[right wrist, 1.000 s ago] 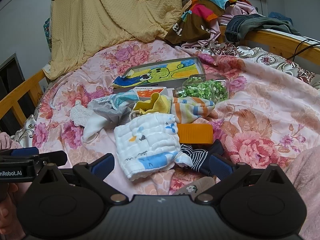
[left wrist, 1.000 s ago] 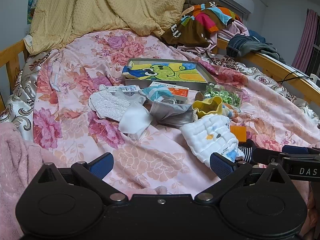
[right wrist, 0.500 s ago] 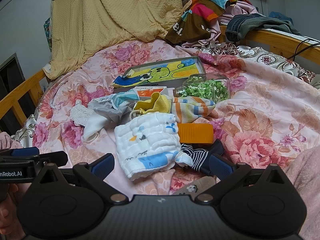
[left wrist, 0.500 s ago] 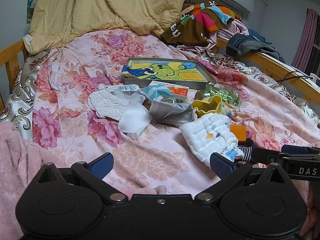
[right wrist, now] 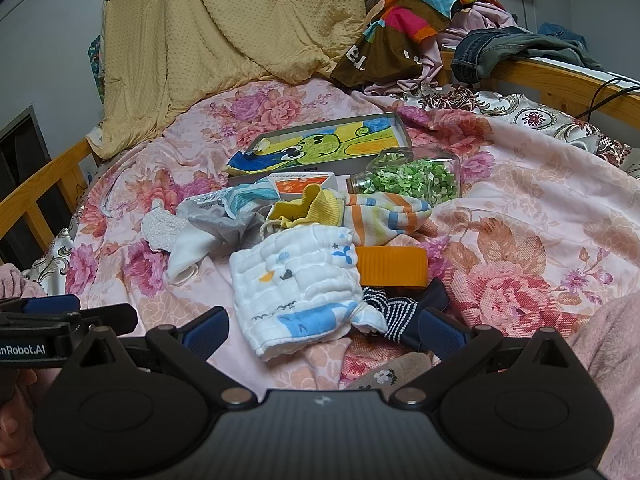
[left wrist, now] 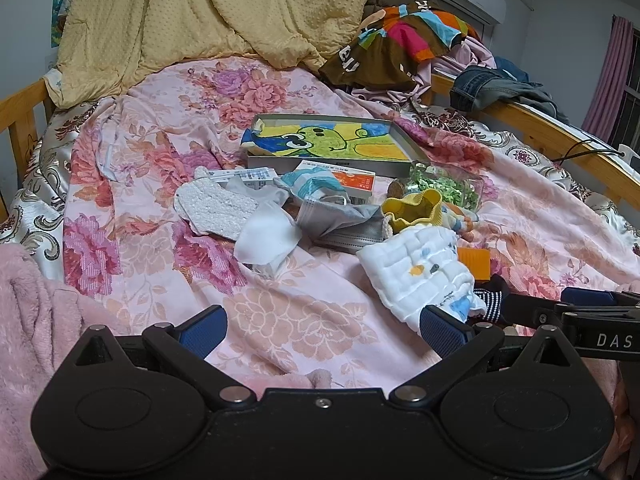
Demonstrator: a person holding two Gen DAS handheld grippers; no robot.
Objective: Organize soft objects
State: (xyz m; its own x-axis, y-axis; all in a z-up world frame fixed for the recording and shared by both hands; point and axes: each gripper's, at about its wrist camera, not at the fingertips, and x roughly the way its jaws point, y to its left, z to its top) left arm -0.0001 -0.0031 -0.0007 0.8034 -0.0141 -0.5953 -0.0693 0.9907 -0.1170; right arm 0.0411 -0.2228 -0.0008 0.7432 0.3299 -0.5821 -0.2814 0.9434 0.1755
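Note:
A pile of soft things lies mid-bed. A white quilted cloth (right wrist: 296,276) with small prints lies nearest, also in the left wrist view (left wrist: 420,272). Behind it are a yellow sock (right wrist: 308,208), a striped sock (right wrist: 384,216), a grey face mask (left wrist: 340,220), a white knitted sock (left wrist: 216,208) and a white cloth (left wrist: 266,240). A dark striped sock (right wrist: 396,312) lies by my right gripper's right finger. My left gripper (left wrist: 322,330) is open and empty over the sheet. My right gripper (right wrist: 322,328) is open and empty, just short of the quilted cloth.
A shallow box with a cartoon drawing (left wrist: 324,144) lies behind the pile. A clear jar of green bits (right wrist: 412,178), an orange lid (right wrist: 392,266) and a small carton (right wrist: 304,182) lie among the items. A yellow quilt (left wrist: 208,16) and heaped clothes (left wrist: 400,48) are at the head. Wooden rails (right wrist: 560,76) edge the bed.
Both grippers stay open and nearly still; the views shift only slightly.

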